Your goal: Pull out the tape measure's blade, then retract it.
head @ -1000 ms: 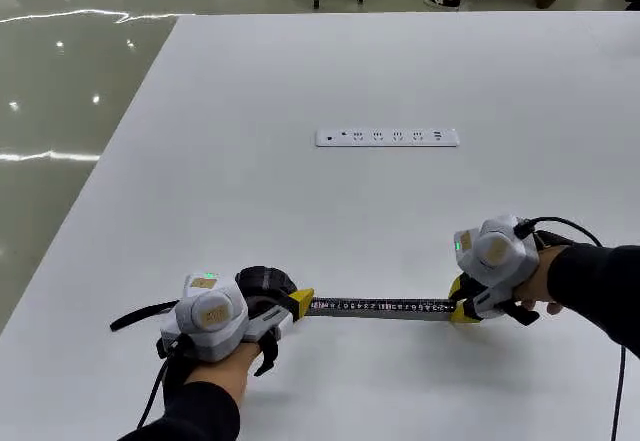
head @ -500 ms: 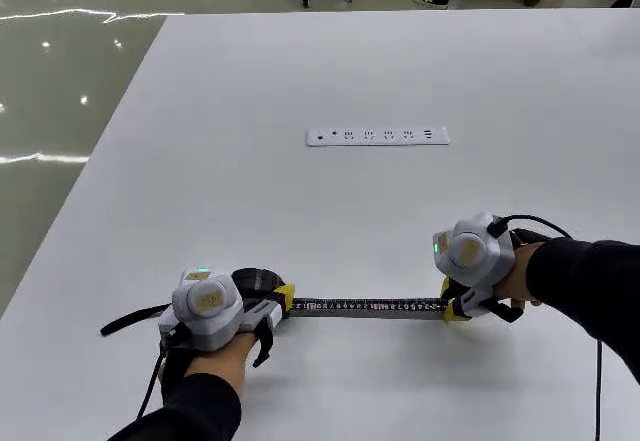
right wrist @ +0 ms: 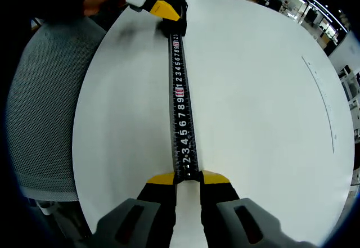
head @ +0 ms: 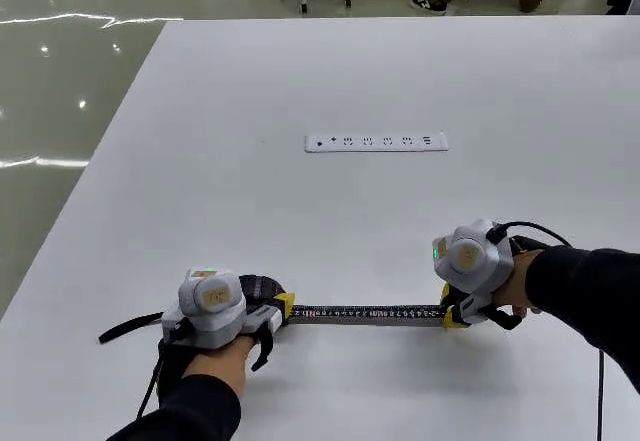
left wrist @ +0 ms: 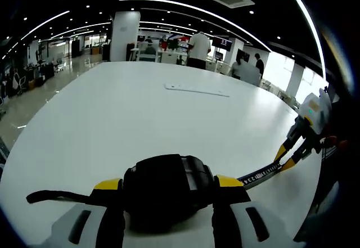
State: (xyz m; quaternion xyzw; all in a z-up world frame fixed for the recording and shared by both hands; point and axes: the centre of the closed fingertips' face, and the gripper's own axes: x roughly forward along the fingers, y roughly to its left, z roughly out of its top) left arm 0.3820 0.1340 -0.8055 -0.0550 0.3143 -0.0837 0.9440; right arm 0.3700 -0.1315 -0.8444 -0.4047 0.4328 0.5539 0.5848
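Note:
The black tape measure case (left wrist: 169,189) sits clamped between the yellow-tipped fingers of my left gripper (left wrist: 169,185), low on the white table (head: 330,81) at the near left (head: 262,291). Its dark numbered blade (head: 365,313) runs flat across the table to my right gripper (head: 447,315), which is shut on the blade's end. In the right gripper view the blade (right wrist: 180,102) stretches away from the gripper (right wrist: 188,177) toward the case (right wrist: 171,17). The right gripper (left wrist: 288,159) appears at the far right of the left gripper view, with the blade (left wrist: 261,175) leading to it.
A white power strip (head: 376,142) lies flat mid-table, well beyond the blade. The table's left edge drops to a glossy floor (head: 60,111). A grey mesh chair (right wrist: 45,107) stands beside the table in the right gripper view. People and office chairs are in the background.
The visible blade between the grippers has shortened slightly, with the right gripper closer to the left one. The head camera has shifted a little.

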